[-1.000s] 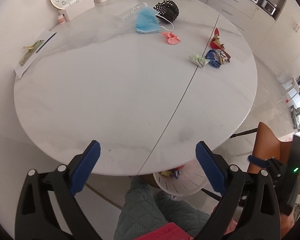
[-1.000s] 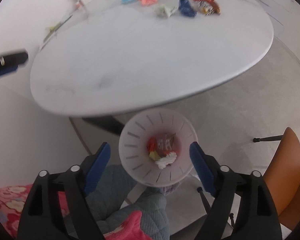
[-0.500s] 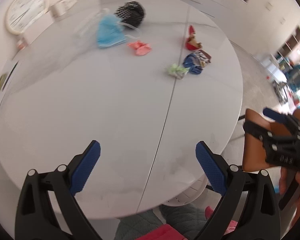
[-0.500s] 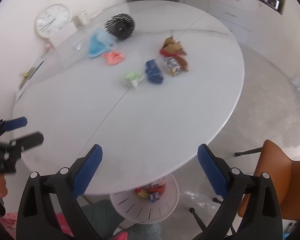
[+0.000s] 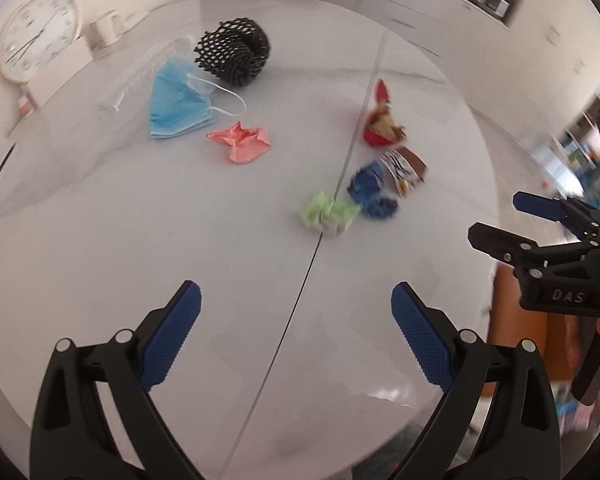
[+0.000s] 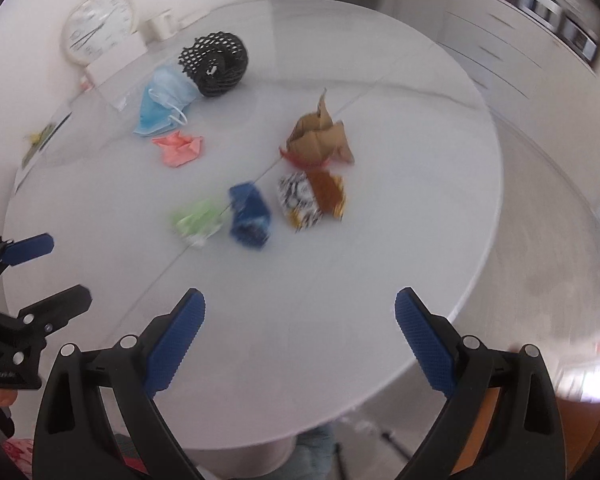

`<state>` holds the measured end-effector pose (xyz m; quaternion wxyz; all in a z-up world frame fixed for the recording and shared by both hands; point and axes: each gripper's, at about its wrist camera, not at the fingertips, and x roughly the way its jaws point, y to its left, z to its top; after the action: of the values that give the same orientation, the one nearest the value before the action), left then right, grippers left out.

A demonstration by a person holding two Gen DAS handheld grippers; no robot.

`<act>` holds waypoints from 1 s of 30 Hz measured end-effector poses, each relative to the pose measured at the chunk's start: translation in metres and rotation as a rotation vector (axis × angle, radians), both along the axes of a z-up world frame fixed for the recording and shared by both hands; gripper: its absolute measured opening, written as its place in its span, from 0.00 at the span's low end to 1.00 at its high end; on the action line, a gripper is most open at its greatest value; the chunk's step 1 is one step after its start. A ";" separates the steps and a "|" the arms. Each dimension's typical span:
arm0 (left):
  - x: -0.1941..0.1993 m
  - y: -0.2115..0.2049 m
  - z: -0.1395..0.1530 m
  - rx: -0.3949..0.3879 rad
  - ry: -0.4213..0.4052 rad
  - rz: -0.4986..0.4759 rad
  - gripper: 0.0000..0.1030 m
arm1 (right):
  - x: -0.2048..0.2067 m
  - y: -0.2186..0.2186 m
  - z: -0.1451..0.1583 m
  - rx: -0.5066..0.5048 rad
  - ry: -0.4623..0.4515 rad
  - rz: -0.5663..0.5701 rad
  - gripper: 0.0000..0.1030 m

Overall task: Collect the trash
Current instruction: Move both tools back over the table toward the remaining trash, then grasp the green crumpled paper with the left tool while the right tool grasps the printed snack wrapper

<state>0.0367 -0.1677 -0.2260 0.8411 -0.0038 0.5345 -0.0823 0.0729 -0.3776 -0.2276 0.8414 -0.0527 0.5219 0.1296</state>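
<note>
Trash lies on the round white table (image 5: pixel 100 240): a black foam net (image 5: pixel 234 54), a blue face mask (image 5: pixel 178 106), a pink paper wad (image 5: pixel 242 142), a green wad (image 5: pixel 328 214), a blue wrapper (image 5: pixel 370 194), a patterned wrapper (image 5: pixel 404 168) and a red-brown wrapper (image 5: pixel 382 126). The right wrist view shows the green wad (image 6: pixel 198 220), blue wrapper (image 6: pixel 250 214) and patterned wrapper (image 6: pixel 312 198). My left gripper (image 5: pixel 296 328) is open and empty over the near table. My right gripper (image 6: pixel 300 336) is open and empty, to its right (image 5: pixel 508 224).
A wall clock (image 5: pixel 36 36), a white mug (image 5: pixel 106 30) and a clear plastic strip (image 5: pixel 140 78) stand at the table's far left. An orange chair (image 5: pixel 516 320) is to the right of the table. Cabinets (image 6: pixel 512 40) line the far right wall.
Both grippers have risen from below the table edge and moved forward over the table toward the trash. The white bin under the table has dropped out of view. Both stay open.
</note>
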 end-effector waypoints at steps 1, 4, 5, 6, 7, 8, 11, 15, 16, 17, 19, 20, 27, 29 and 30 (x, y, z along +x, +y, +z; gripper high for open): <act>0.007 -0.007 -0.006 0.007 0.007 0.038 0.89 | 0.011 -0.004 -0.004 0.000 0.003 0.042 0.93; 0.022 -0.021 -0.019 -0.006 0.017 0.133 0.85 | 0.039 -0.015 -0.014 0.008 0.009 0.167 0.91; 0.026 -0.026 -0.023 -0.007 0.018 0.155 0.84 | 0.047 -0.017 -0.018 0.003 0.010 0.201 0.90; 0.032 -0.032 -0.028 -0.002 0.020 0.174 0.82 | 0.053 -0.020 -0.022 -0.001 0.015 0.221 0.89; 0.036 -0.036 -0.034 0.003 0.027 0.188 0.80 | 0.057 -0.021 -0.026 0.001 0.023 0.235 0.88; 0.040 -0.039 -0.039 0.005 0.036 0.202 0.79 | 0.062 -0.023 -0.029 0.014 0.032 0.249 0.87; 0.053 -0.049 -0.054 0.014 0.055 0.230 0.68 | 0.071 -0.027 -0.038 0.040 0.043 0.280 0.86; 0.064 -0.054 -0.064 0.037 0.067 0.246 0.62 | 0.079 -0.031 -0.047 0.081 0.064 0.298 0.82; 0.066 -0.054 -0.065 0.040 0.065 0.250 0.61 | 0.081 -0.032 -0.049 0.092 0.070 0.305 0.81; 0.068 -0.055 -0.066 0.046 0.062 0.254 0.58 | 0.082 -0.033 -0.050 0.097 0.071 0.310 0.80; 0.071 -0.055 -0.067 0.045 0.062 0.261 0.55 | 0.084 -0.032 -0.053 0.109 0.071 0.323 0.80; 0.073 -0.056 -0.067 0.044 0.061 0.265 0.51 | 0.086 -0.031 -0.054 0.112 0.070 0.329 0.79; 0.081 -0.055 -0.068 0.021 0.057 0.290 0.31 | 0.095 -0.022 -0.058 0.155 0.095 0.332 0.72; 0.081 -0.051 -0.068 0.015 0.056 0.306 0.28 | 0.097 -0.017 -0.060 0.164 0.106 0.321 0.71; 0.080 -0.050 -0.068 0.012 0.056 0.314 0.27 | 0.098 -0.013 -0.062 0.162 0.111 0.319 0.69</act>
<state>0.1169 -0.2177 -0.2935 0.8285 -0.0847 0.5510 0.0535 0.1708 -0.3910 -0.2895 0.7816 -0.0599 0.5405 0.3057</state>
